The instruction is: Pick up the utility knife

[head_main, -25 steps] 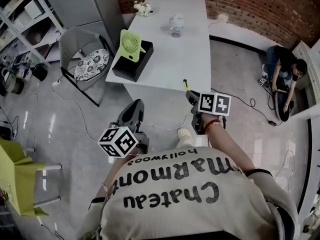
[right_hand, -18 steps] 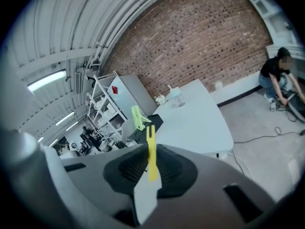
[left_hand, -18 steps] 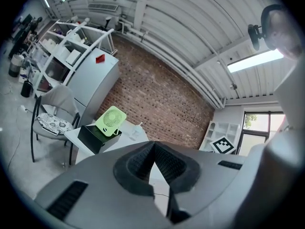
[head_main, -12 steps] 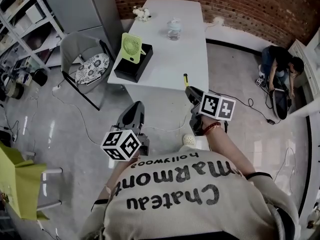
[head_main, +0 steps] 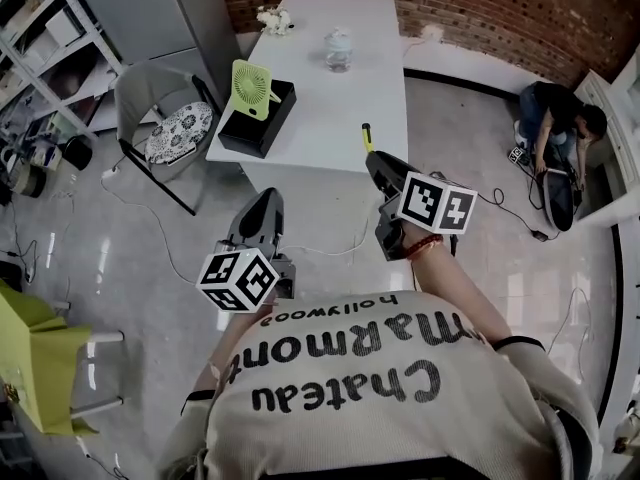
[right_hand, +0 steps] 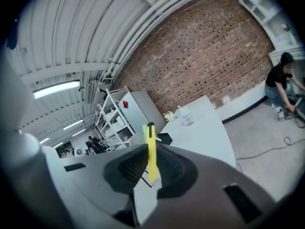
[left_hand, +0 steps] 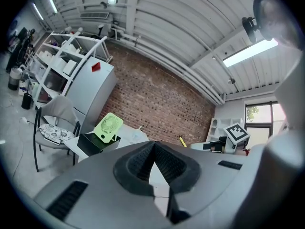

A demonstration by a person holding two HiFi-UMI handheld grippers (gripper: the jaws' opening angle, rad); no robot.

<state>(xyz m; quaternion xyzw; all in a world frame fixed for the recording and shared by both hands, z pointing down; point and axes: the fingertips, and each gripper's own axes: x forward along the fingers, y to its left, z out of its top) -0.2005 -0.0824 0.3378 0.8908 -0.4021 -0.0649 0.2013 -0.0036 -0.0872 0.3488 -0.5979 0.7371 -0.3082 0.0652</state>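
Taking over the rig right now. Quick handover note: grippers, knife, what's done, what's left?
Right gripper: shut on the yellow utility knife, which stands upright between its fingers. In the head view the knife pokes out over the near edge of the white table.
Left gripper: shut, empty, held low on the person's left, short of the table.
Also on the table: a green fan on a black box, and a glass jar farther back.
Done: knife grasped and apparently lifted off the table.
Left: nothing obvious; just hold the grip.
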